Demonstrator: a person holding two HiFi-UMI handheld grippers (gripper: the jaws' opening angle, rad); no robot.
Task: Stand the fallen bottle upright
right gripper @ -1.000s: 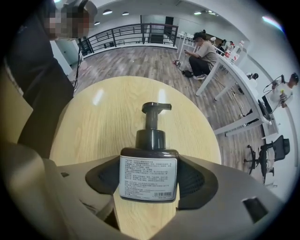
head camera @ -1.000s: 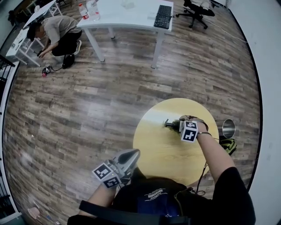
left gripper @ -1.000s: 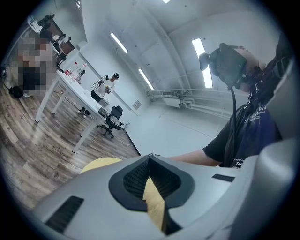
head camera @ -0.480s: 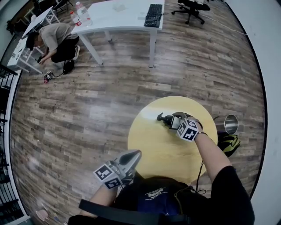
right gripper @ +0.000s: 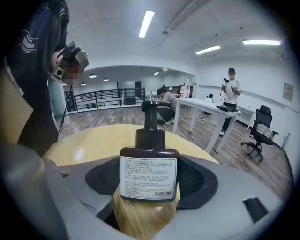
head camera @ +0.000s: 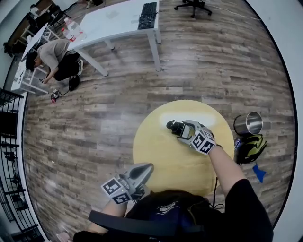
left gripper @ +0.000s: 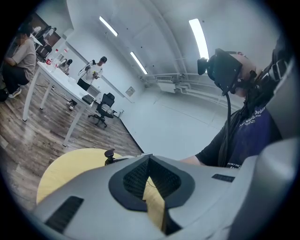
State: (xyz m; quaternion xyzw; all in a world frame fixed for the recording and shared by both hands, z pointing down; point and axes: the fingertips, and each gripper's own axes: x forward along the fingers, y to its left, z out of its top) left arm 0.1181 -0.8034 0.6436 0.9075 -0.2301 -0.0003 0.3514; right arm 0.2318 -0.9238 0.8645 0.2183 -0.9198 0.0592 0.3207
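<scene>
A dark brown pump bottle with a white label is held over the round yellow table. My right gripper is shut on its body. In the right gripper view the bottle fills the space between the jaws of the right gripper, with its pump head pointing up and away from the camera. I cannot tell whether its base touches the tabletop. My left gripper hangs at the table's near edge beside the person's body. In its own view the left gripper is shut on nothing.
On the floor right of the table stand a steel cup-shaped bin and a yellow-green bag. Far back are a white desk with a keyboard, a crouching person and an office chair.
My right gripper has carried the bottle a little left and farther over the table, turning it. The left gripper has stayed where it was. The head view has shifted.
</scene>
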